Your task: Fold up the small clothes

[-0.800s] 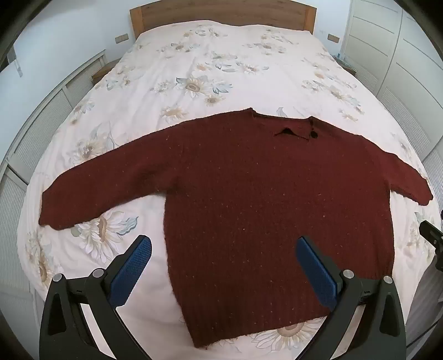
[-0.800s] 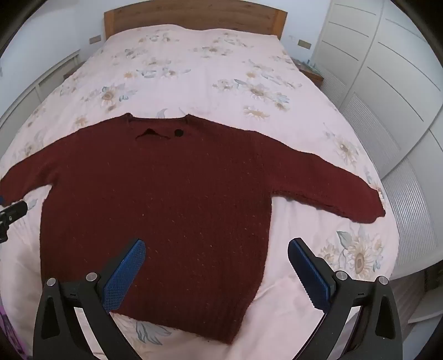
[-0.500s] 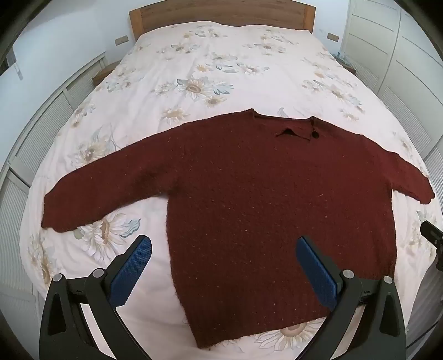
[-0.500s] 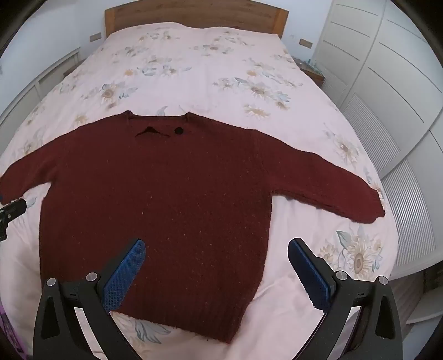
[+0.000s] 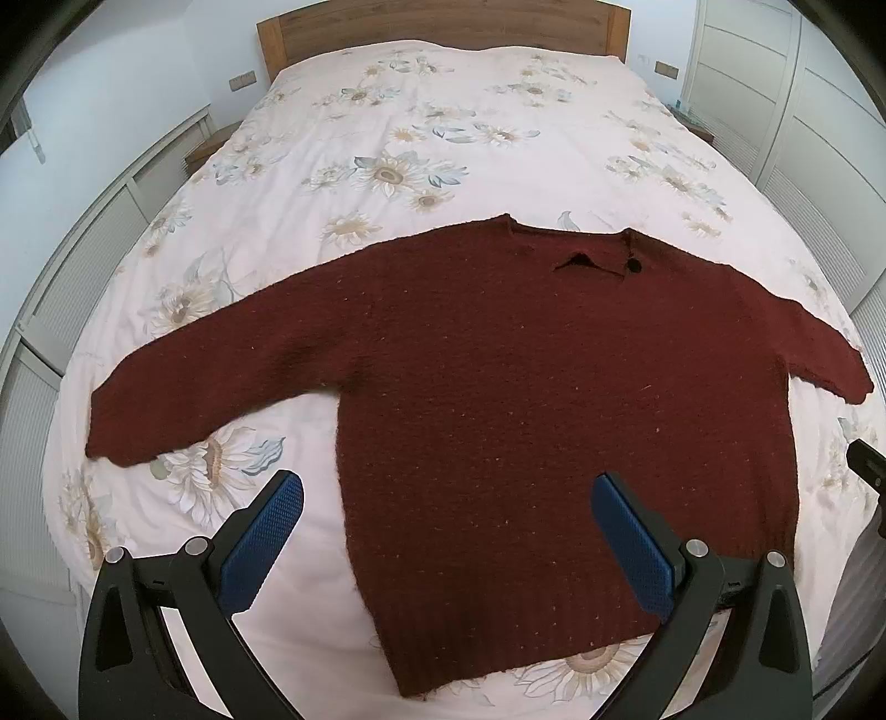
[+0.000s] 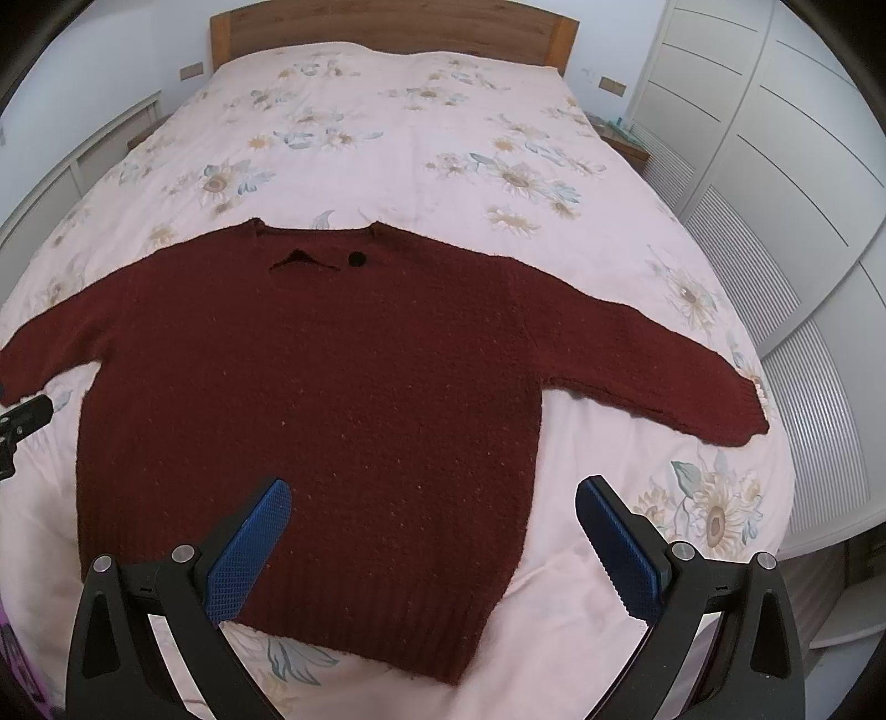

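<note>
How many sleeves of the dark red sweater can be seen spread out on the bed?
2. One sleeve stretches toward the left edge of the bed, and the other sleeve stretches toward the right edge, near the white wardrobe. Both lie flat and unfolded; none is hidden.

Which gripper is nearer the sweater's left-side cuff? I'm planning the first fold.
Left. The left gripper hovers near that cuff; the right gripper hangs over the sweater's opposite bottom corner.

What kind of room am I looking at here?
Most likely a bedroom at home. A wide bed with a flowered cover and a wooden headboard fills the view, white wardrobe doors line one side, and a dark red sweater lies spread flat on the cover.
</note>
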A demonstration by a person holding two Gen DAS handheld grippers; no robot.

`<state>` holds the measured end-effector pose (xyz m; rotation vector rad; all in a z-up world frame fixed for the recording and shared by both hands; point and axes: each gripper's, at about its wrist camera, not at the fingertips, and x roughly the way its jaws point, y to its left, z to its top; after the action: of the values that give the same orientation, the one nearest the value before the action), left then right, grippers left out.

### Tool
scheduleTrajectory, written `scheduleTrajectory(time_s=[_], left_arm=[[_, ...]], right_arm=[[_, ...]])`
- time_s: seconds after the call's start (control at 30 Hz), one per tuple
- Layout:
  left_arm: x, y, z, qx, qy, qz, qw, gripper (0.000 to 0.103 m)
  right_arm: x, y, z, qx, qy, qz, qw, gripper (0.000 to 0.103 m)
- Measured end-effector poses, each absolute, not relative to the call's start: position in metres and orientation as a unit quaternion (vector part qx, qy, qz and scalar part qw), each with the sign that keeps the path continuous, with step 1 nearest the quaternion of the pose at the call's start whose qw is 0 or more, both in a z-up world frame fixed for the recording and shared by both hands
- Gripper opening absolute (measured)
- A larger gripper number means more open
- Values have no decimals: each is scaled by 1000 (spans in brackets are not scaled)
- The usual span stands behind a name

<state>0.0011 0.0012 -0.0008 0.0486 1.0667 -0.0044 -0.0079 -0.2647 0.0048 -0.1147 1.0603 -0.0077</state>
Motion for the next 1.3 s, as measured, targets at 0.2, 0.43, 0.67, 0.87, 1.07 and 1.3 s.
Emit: scheduleTrajectory(time_s=[0.2,0.43,0.67,0.87,1.07,1.3], left_arm=[[1,2,-1,23,508,-1,861,102],[1,2,-2,25,507,-1,861,102],[1,4,-3,29,507,-2,861,102],[0,-1,-2,35,508,-6,861,102],[2,-2,-2,39,509,-7,860,102],[3,-5,-3,44,513,-8,857,102]], right_arm=[[-7,-264,5,-56,506,-4,860,102],[-7,-265,5,-56,506,-5,861,102],[-8,-269,6,-55,506,-7,861,102],[-10,-271,9,-54,504,-12,862,102],[-9,-271,9,-55,504,-10,862,102],[-8,-270,8,-58,507,-8,860,102]])
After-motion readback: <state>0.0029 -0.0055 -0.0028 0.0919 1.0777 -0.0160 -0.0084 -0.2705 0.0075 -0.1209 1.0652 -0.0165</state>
